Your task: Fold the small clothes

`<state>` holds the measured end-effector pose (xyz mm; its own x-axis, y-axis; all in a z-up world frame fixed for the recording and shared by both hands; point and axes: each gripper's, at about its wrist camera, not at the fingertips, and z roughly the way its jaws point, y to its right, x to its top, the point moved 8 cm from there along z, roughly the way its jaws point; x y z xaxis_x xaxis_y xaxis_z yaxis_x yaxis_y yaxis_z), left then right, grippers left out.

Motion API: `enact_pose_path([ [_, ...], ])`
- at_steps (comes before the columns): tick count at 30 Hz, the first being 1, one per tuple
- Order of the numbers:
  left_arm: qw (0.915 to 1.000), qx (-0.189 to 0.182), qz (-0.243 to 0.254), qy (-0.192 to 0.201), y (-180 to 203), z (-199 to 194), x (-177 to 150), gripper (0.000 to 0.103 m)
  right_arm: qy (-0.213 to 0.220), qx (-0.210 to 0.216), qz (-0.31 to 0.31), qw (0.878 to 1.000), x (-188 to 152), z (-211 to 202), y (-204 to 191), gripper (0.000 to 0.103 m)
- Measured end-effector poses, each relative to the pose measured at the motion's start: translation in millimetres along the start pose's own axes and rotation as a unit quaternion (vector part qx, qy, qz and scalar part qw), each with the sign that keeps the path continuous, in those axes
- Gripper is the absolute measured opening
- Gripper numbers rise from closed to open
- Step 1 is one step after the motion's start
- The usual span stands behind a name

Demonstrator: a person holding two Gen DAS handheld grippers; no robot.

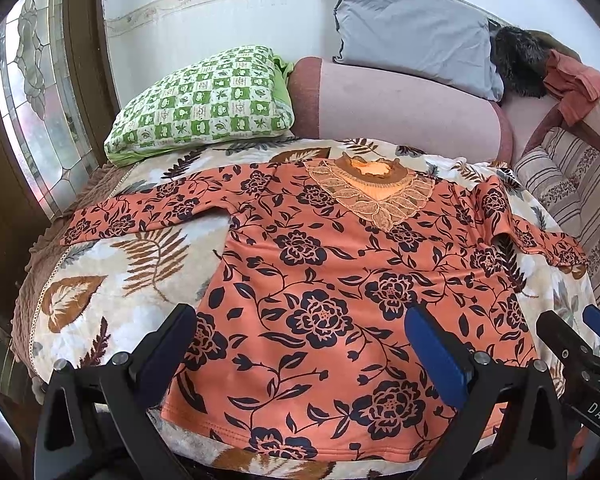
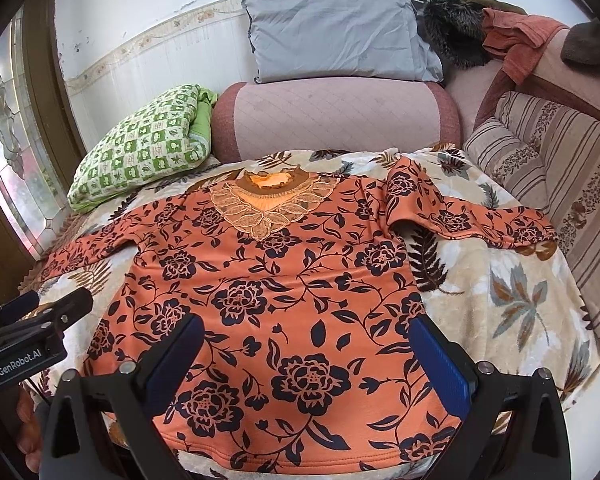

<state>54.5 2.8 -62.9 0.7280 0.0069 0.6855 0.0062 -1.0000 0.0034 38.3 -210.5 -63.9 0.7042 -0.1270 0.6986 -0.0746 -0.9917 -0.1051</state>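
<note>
The left tongs [image 1: 300, 344] and the right tongs [image 2: 308, 348] are nearest the camera, both spread wide w/ nothing between the blue pads, hanging just above the hem of the orange floral top [image 1: 340, 280] at the near edge of the bed. The top lies flat, front up, in the middle of the leaf-print blanket [image 1: 112, 280] that covers the bed; collar w/ lace trim [image 2: 268, 204] points to the far edge, near the pink bolster [image 2: 332, 120]. One sleeve [image 1: 140, 212] reaches toward the left edge, the other sleeve [image 2: 480, 216] toward the right edge & is a bit bunched at the shoulder. The fabric looks soft, light, a little thick, so I think it will drape and sag when lifted, not slip much. Best hold is probably at a sleeve cuff or a hem corner, pinching one layer edge, then carrying it over the body.
</note>
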Motion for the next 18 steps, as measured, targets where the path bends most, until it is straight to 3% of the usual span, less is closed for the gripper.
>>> enact_pose_path([
  [18,1.0,0.0,-0.001,-0.001,0.0,0.3,-1.2,0.103,0.001,0.001,0.001,1.0,0.5,0.4,-0.1,0.103],
])
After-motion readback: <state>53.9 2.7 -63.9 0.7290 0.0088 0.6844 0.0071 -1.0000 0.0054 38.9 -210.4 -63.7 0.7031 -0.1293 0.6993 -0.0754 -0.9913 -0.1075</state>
